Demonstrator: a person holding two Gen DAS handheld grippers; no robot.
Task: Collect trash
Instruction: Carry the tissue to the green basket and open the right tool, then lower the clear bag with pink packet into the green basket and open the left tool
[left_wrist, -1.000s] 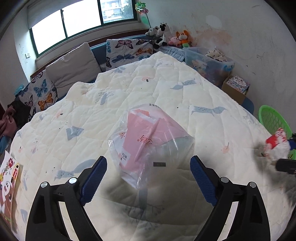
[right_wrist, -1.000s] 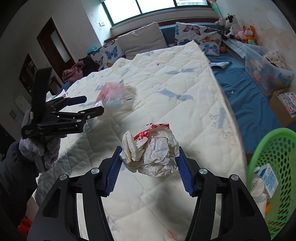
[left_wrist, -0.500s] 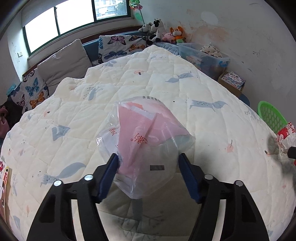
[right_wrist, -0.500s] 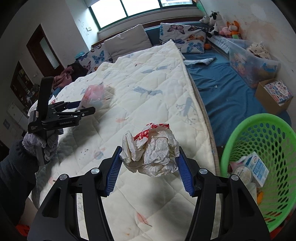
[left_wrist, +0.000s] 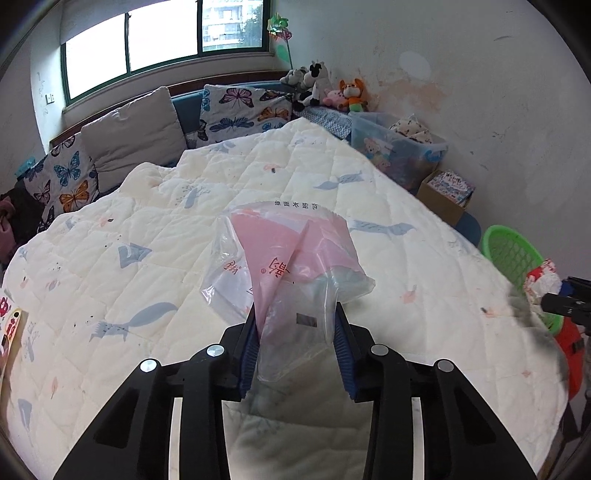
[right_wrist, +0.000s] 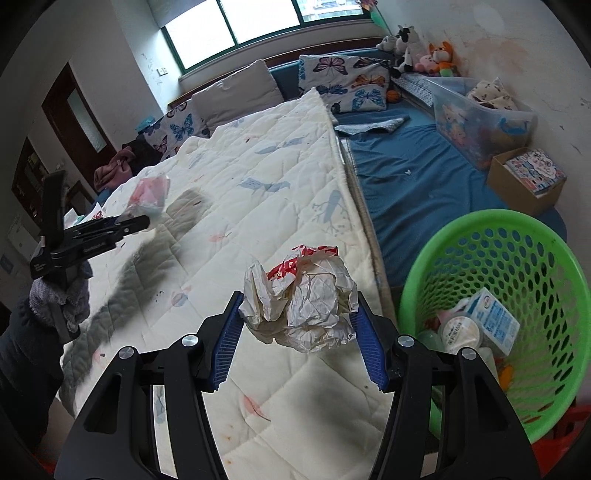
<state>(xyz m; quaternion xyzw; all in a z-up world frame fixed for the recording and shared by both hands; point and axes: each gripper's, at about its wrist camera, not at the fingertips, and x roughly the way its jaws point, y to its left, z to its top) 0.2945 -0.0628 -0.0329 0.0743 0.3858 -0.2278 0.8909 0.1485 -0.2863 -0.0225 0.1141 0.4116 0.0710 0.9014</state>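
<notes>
Left claw (left_wrist: 295, 354) closing, now pinching plastic bag (left_wrist: 291, 266) off bed; right claw (right_wrist: 297, 339) clamps paper wad (right_wrist: 301, 299), moved nearer basket (right_wrist: 517, 258).

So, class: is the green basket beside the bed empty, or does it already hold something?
Not empty. In the right wrist view the green basket already holds a small carton and a round lidded cup.
</notes>
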